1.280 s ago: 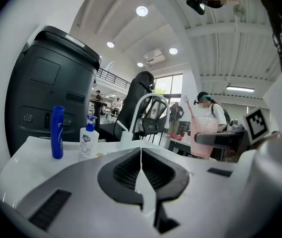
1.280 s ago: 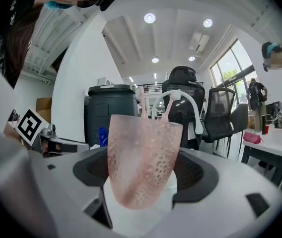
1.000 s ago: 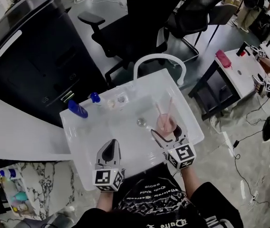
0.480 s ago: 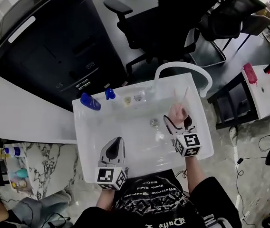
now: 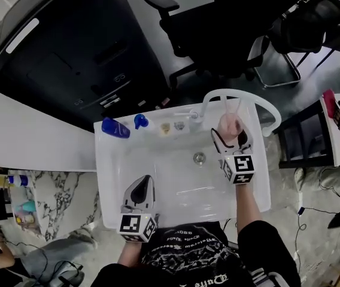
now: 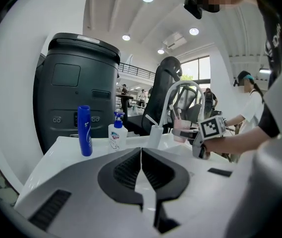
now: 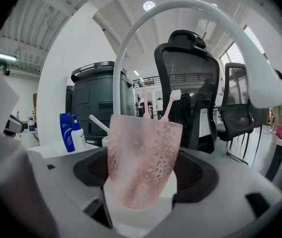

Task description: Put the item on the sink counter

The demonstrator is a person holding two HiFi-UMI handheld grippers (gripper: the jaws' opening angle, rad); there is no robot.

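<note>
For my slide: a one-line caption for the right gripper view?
Right gripper grips a pink cup, framed by the arched white faucet.

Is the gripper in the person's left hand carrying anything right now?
No: the left gripper has its jaws closed together with nothing between them; only the right gripper grips the pink cup.

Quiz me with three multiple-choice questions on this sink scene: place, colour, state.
1. Where is the pink cup? A) floor B) in the right gripper C) on a chair
2. The tall bottle on the sink ledge is? A) green B) yellow C) blue
3. The left gripper's jaws are? A) together, empty B) wide apart C) gripping a bottle
1 B: that gripper's view shows the cup clamped. 2 C: plainly blue. 3 A: they meet with nothing between.
</note>
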